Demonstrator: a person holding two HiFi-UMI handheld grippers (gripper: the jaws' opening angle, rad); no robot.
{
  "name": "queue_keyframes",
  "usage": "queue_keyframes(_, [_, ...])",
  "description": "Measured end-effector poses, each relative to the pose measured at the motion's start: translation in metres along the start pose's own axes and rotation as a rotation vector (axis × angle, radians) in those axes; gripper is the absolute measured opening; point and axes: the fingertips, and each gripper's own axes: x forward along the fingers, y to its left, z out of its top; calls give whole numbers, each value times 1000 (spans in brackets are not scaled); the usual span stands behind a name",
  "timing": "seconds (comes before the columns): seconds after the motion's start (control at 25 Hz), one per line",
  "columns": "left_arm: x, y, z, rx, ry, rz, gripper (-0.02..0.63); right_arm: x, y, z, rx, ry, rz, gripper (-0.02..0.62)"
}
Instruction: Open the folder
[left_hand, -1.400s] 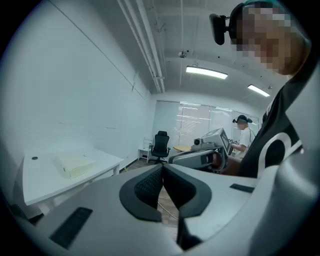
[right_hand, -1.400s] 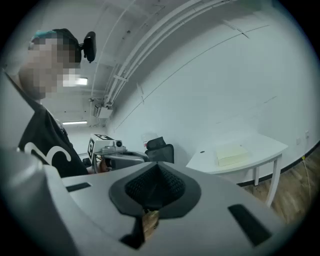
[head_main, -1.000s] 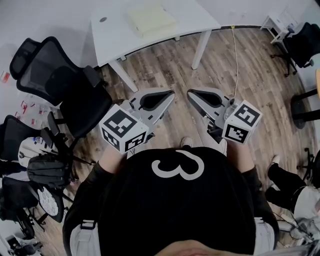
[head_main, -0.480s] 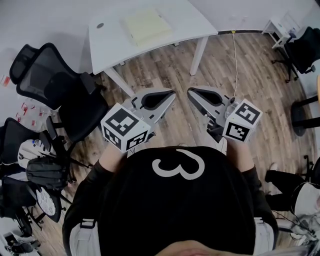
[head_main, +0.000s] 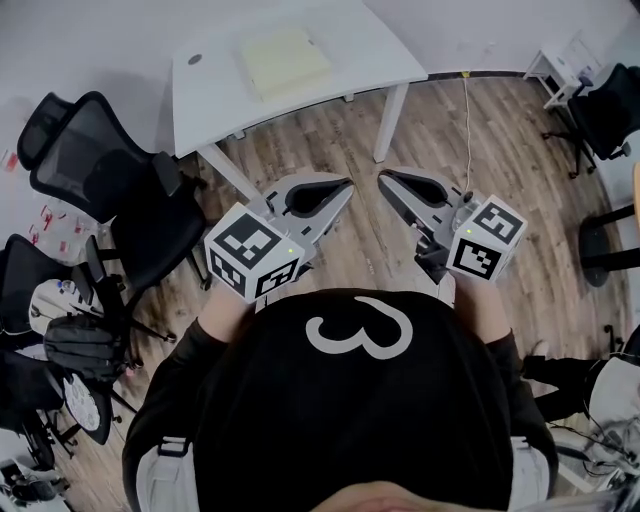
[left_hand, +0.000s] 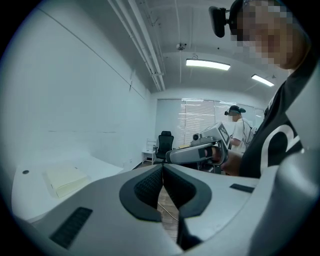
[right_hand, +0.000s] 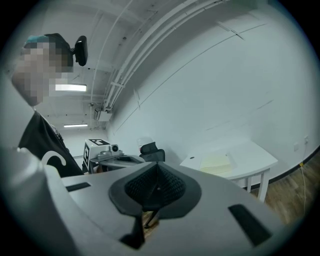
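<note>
On the white table (head_main: 200, 100) ahead of you lies the folder (head_main: 285, 60): pale yellow, roughly rectangular and flat, with its cover appearing closed. It sits near the middle of the tabletop, to the right of a small dark round hole (head_main: 194, 59) and apart from every edge. Your left gripper (head_main: 343, 187) and right gripper (head_main: 384, 178) hang side by side above the wood floor (head_main: 330, 130), well short of the table, with their tips pointing toward it. Each gripper's jaws are pressed together with nothing between them. A black office chair (head_main: 110, 170) stands to the left, beside the table.
</note>
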Motion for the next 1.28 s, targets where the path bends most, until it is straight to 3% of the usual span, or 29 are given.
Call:
queue_keyframes(0.32, [20,0,-7,41,34,8,17,-10,-17,-6,9,7,-17,25])
queue_keyframes(0.6, [30,33,-14,8,49,2,17,12,-42,-12,49,22,-25,25])
queue_keyframes(1.28, [104,215,-29,-59,105,-31,17,126,-189,-5,147,50,-84,25])
